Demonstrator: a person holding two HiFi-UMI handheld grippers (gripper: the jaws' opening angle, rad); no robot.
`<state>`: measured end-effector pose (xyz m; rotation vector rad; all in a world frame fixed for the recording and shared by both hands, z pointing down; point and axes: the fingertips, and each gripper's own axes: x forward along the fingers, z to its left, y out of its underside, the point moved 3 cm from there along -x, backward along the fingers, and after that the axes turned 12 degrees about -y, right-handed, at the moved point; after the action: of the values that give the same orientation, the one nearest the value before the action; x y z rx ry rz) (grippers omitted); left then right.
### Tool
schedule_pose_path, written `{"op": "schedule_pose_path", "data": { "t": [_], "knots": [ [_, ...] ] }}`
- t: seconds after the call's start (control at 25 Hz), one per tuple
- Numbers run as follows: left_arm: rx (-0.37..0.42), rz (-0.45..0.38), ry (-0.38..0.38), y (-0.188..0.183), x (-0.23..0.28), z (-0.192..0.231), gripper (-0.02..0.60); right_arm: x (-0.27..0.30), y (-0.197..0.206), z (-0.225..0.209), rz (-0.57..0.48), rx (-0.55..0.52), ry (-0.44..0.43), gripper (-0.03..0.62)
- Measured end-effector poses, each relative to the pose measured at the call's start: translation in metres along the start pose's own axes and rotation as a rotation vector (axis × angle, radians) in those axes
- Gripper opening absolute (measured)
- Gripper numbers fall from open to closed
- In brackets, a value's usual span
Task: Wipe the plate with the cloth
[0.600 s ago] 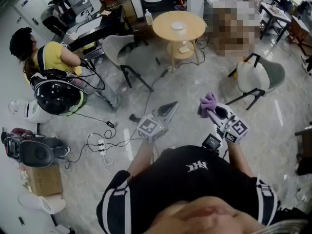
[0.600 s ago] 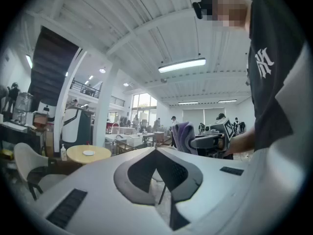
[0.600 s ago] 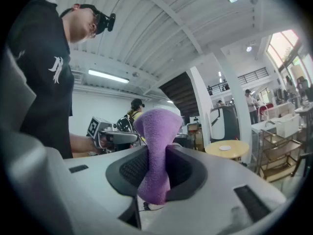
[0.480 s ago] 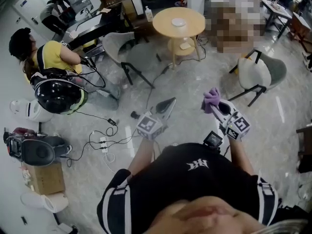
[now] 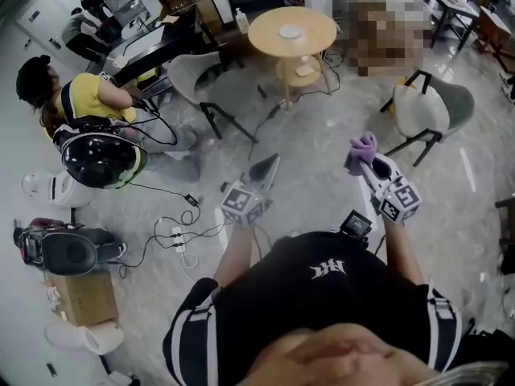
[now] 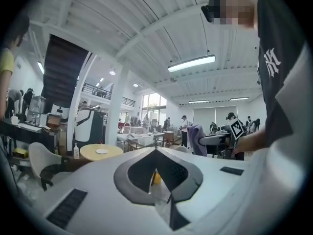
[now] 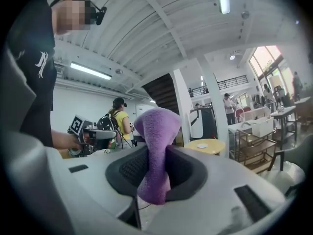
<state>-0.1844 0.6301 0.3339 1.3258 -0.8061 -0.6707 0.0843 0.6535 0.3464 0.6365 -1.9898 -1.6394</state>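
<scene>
Cloth (image 7: 156,126): purple, fuzzy, bunched upright, pinched between right gripper (image 7: 155,155) fingers; left gripper (image 6: 156,156) fingers closed, empty.

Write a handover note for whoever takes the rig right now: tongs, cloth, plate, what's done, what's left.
Grip: left tongs shut and empty; right tongs shut on the purple cloth, which sticks up between the pads. Both are held in front of the body.
Things: the white plate sits on the round wooden table across the floor ahead, likely out of reach from here.
Done: cloth is in hand.
Left: go to the table and wipe the plate; the cloth is not yet near it.
</scene>
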Motion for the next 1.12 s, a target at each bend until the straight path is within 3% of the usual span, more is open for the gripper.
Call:
{"op": "schedule_pose_path", "data": {
  "t": [0.24,0.56,1.12],
  "knots": [
    [0.007,0.019,0.033,-0.001,0.008,-0.009,0.011,-0.003,-0.008,0.003,-0.032,0.013,-0.033,0.094],
    [-0.002,0.018,0.063,0.004,0.02,-0.029,0.011,-0.033,-0.001,-0.009,-0.046,0.046,0.01,0.094],
    [0.044,0.027,0.069,-0.008,0.034,-0.068,0.011,-0.062,-0.004,-0.037,-0.064,0.063,-0.014,0.094]
  ]
}}
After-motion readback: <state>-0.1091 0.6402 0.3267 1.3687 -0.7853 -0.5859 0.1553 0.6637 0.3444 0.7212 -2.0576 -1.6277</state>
